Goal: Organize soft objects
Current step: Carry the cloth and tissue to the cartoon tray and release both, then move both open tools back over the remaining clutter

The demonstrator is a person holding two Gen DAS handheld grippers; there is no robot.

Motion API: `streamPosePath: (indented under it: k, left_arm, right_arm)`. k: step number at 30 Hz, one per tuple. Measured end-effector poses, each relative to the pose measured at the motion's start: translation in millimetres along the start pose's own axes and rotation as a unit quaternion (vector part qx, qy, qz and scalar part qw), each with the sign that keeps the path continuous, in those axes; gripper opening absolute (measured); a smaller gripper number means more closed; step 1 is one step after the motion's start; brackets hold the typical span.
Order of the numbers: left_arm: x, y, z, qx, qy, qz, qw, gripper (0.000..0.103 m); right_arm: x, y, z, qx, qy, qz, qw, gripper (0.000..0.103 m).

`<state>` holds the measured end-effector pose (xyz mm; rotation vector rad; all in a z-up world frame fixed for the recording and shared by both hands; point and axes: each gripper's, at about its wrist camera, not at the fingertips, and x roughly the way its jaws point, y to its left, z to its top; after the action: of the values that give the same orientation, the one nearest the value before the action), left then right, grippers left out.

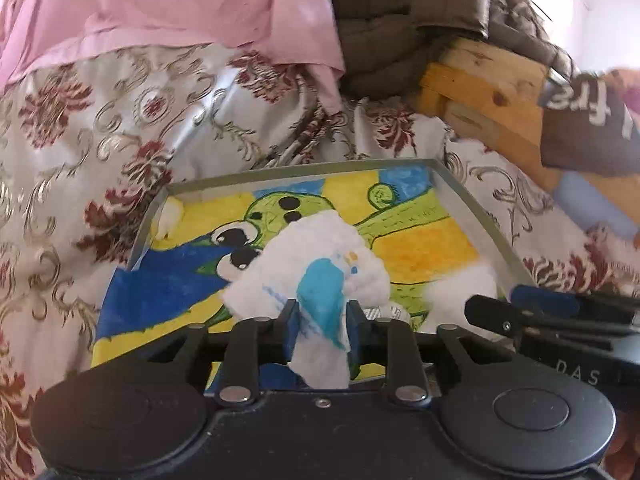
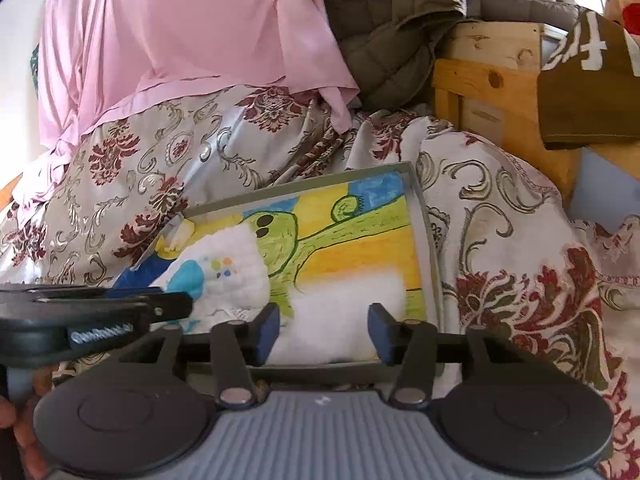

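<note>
Over the painted tray [image 1: 476,200], the left gripper [image 1: 322,320] pinches the white cloth [image 1: 320,256]; just right of it, the right gripper [image 2: 323,330] hangs spread around a white heap [image 2: 344,312].

We see a bed covered by a shiny silver-white bedspread with dark red flowers and grey scrolls [image 1: 120,128] [image 2: 500,240]. Directly on this cover lies a shallow grey rectangular tray [image 1: 476,216] [image 2: 424,240], whose bottom shows a drawing in yellow, green and blue. At the far side, a plain pink sheet [image 1: 180,12] [image 2: 180,28] hangs over the cover, and beside it rests a grey-brown quilted jacket [image 1: 400,20] [image 2: 392,12].
</note>
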<state>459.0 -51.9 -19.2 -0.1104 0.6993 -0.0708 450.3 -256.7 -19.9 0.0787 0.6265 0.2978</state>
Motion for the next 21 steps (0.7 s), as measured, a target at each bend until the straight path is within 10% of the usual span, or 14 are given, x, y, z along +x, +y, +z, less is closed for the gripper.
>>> streamPosePath:
  k: [21]
  left_arm:
    - [-160, 29, -24, -0.076, -0.13, -0.015, 0.9885, 0.094]
  right_arm:
    - [-142, 39, -5, 0.003, -0.138, 0.038, 0.99, 0.101]
